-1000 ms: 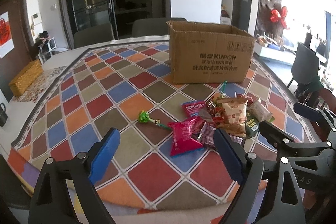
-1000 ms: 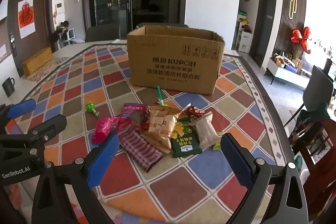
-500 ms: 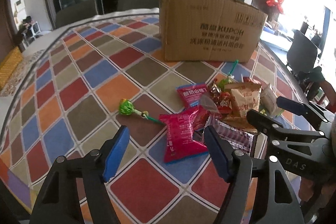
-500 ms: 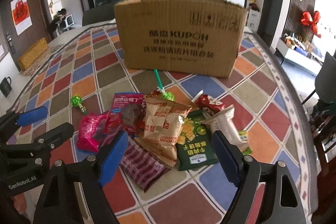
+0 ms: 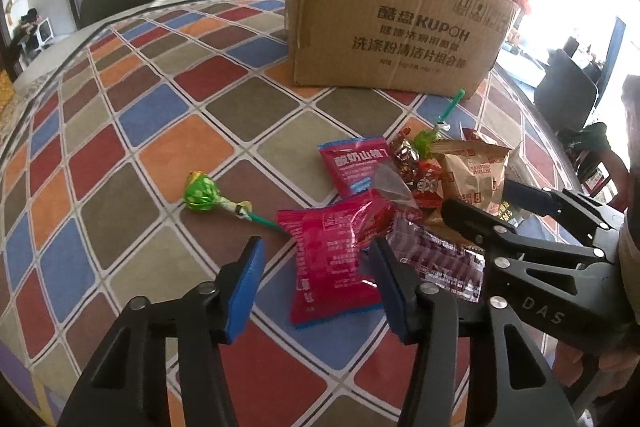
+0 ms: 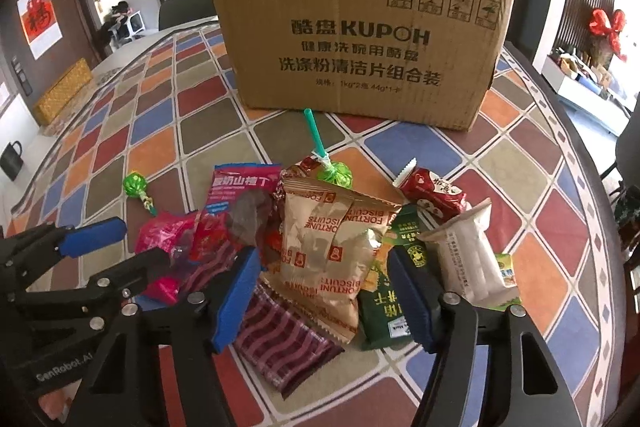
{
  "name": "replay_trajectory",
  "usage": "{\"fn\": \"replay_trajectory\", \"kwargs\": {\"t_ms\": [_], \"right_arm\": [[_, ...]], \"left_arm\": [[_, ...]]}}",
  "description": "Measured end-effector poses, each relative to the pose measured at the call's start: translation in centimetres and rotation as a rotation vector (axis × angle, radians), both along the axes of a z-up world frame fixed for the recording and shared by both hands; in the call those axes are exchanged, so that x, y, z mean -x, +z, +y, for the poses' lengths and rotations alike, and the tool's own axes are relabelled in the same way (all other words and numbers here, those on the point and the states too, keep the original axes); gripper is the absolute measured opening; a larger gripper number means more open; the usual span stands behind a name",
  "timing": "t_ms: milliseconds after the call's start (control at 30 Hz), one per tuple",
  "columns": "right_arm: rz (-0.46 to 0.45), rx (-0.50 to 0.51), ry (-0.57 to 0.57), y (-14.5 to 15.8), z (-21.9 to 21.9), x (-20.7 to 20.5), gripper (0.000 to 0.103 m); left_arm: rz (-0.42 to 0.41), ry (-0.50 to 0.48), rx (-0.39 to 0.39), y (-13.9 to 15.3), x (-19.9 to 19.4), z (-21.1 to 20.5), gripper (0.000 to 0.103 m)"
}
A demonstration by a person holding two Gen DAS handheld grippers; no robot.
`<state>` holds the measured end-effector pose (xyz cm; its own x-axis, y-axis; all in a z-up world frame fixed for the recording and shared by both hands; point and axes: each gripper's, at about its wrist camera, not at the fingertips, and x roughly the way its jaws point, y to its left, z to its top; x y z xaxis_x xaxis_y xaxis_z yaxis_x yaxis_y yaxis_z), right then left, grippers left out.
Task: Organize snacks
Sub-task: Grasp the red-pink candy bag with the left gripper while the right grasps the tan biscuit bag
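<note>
The left gripper pointed steeply down at the tablecloth, and the magenta snack packet lay straight ahead of it, between the two blue pads. Its long axis ran away from the tongs, roughly in line with them, so the pads faced the packet's two long edges. The jaws had just been closing and stood part-way apart, neither pad visibly pressing on the wrapper (the right-hand pad overlapped the packet's edge in the left wrist view, but I could not tell contact there). The green lollipop lay ahead and to the left of these tongs, well outside them, its stick aimed at the packet.

To the right, the right gripper was pitched down much the same and sat just beside its neighbour. The tan biscuit bag lay directly ahead of it and between its pads, long axis again running away from the tongs. Its jaws had also just been closing and were part-way apart, the bag between them but not yet squeezed, as far as could be seen. The dark green packet and the white packet lay just right of the right-hand pad. Beyond both tongs stood the cardboard box, apart from the pile.

Each hand seemed nearer its own target, so I judged a paired pick likely.
</note>
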<state>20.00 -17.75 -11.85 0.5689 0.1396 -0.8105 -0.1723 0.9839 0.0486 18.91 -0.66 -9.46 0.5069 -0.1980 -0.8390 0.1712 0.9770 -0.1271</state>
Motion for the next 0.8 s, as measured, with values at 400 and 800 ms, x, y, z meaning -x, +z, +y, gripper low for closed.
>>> {"fn": "replay_trajectory", "kwargs": {"t_ms": [400, 800], "right_arm": [[0.023, -0.029, 0.005, -0.4, -0.2, -0.3, 0.044], [-0.029, -0.063, 0.009, 2.1, -0.7, 1.2, 0.044]], "left_arm": [[0.026, -0.003, 0.024, -0.4, -0.2, -0.6, 0.032], [-0.084, 0.005, 0.024, 3.5, 0.9, -1.0, 0.032]]}}
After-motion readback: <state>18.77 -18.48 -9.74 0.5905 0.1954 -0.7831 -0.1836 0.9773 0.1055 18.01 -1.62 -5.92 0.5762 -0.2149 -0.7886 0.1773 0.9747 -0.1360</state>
